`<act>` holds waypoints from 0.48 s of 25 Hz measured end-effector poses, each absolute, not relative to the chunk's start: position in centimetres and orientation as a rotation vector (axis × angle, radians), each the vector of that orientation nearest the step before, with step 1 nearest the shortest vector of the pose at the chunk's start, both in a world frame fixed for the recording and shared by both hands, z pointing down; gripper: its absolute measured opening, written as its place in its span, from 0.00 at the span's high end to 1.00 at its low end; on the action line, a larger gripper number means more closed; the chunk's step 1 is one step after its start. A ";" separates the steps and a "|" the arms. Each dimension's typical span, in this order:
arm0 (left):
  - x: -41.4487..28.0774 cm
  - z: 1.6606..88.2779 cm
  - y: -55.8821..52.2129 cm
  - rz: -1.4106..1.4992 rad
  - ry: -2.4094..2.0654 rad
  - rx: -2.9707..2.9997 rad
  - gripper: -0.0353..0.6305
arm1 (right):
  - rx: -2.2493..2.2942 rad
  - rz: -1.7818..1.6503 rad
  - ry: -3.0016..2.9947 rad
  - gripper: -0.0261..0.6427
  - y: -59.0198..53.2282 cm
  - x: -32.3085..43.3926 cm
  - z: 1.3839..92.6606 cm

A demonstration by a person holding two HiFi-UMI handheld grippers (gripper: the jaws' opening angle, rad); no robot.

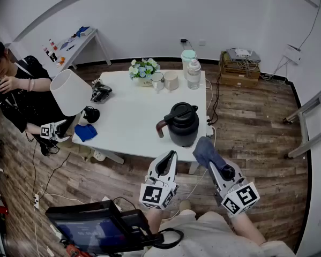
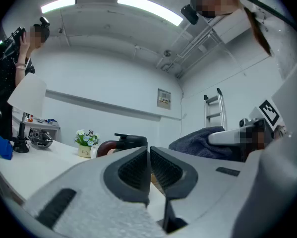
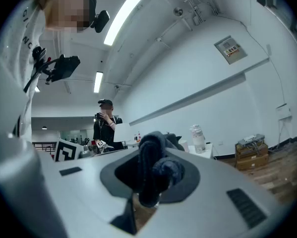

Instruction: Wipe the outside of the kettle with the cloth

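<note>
Head view: black kettle (image 1: 180, 123) stands upright at about 5 o'clock on the white counter (image 1: 133, 116), close to the near edge. Lid on, reddish-brown handle pointing to 9 o'clock.

Right tool (image 1: 216, 167) is clenched on the dark blue-grey cloth (image 1: 207, 151). In the right gripper view a bunched fold sits pinched between the pads, with the rest sticking up past the tips. The cloth hangs at 4 o'clock of the kettle, just off the counter's edge and near the kettle body. Can't tell if it touches.

Left tool (image 1: 168, 157) is clenched with nothing in it. In the left gripper view the pads are nearly together with only a thin slit between them. It sits at 6 o'clock of the kettle, off the counter and clear of it. Both tools are held level, side by side, left one at 9 o'clock of the right.

Rest of the counter:
- flower pot (image 1: 143, 71) at 12 o'clock
- two mugs (image 1: 164, 81) just at its 3 o'clock
- clear bottle (image 1: 193, 74) at 1 o'clock
- white lamp (image 1: 70, 92) at 9 o'clock
- blue rag (image 1: 86, 132) at 8 o'clock

A person in black (image 1: 21, 90) stands at 9 o'clock beyond the lamp.
</note>
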State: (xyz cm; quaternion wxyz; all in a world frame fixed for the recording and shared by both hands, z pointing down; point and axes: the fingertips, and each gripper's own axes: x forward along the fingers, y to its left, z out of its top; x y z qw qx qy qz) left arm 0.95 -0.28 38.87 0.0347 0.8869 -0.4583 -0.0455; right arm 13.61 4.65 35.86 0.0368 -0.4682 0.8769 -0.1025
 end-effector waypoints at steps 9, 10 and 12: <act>-1.0 38.3 -4.9 -0.155 -1.539 2.716 0.87 | -1.279 -0.272 2.715 0.87 0.9 12.7 34.5; -1.3 38.1 -5.7 -0.152 -1.565 2.714 0.86 | -1.218 -0.235 2.714 0.87 0.3 12.3 33.5; -2.0 37.6 -7.2 -0.147 -1.618 2.706 0.82 | -1.096 -0.170 2.704 0.87 -0.8 11.5 31.3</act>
